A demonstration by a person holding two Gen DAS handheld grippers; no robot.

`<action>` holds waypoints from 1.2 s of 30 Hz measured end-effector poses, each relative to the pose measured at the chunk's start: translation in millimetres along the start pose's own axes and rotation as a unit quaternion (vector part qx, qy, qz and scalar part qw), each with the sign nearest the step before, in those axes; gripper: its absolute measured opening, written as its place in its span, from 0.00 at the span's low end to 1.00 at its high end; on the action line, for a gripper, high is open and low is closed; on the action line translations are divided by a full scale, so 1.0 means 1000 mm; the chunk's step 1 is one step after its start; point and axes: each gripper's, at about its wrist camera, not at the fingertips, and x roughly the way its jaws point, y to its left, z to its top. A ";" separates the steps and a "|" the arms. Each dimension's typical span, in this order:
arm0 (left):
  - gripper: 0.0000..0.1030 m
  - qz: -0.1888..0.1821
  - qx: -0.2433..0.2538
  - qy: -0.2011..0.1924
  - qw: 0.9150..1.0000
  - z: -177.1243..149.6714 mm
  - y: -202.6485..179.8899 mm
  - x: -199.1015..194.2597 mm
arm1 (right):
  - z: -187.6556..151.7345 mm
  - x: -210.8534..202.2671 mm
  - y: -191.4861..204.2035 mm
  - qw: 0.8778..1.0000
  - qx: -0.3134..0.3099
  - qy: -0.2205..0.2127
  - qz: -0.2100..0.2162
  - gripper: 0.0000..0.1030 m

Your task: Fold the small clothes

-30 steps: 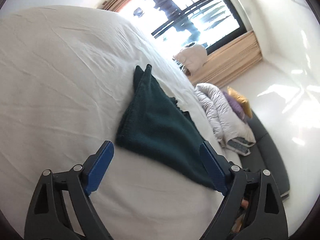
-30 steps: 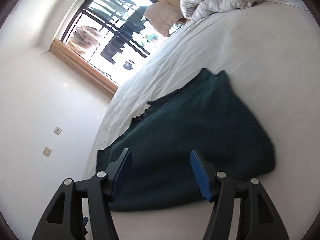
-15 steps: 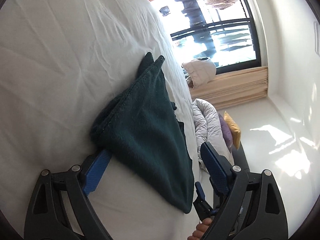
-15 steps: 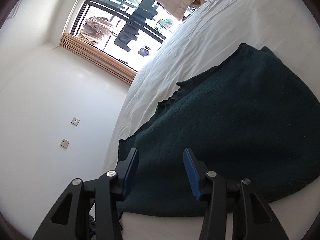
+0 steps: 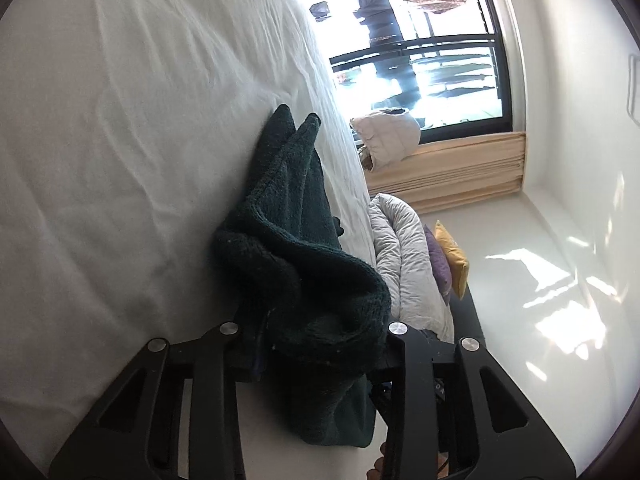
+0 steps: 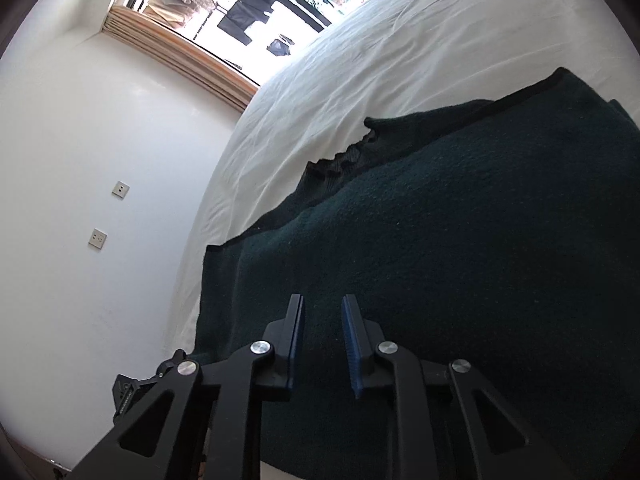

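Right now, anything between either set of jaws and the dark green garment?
Nothing visible. The dark green fleece garment on the white bed sheet is already bunched between the left gripper's jaws. The right gripper is over the same cloth, jaws narrowed with a gap showing between them.

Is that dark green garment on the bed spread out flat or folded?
Partly folded. The dark green garment lies doubled on the white bed, one layer's edge showing beneath the other; by the left gripper it bunches up.
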 end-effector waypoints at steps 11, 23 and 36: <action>0.29 0.057 0.011 -0.022 0.998 -0.020 0.006 -0.015 | -0.006 0.015 -0.021 0.999 0.033 0.009 -0.021 0.01; 0.21 0.073 -0.015 -0.001 0.997 0.001 0.015 0.000 | 0.004 0.010 -0.008 0.999 0.012 0.018 -0.045 0.06; 0.06 0.083 0.152 -0.018 0.985 -0.001 -0.065 0.006 | 0.001 0.032 -0.025 0.996 0.016 0.040 -0.076 0.00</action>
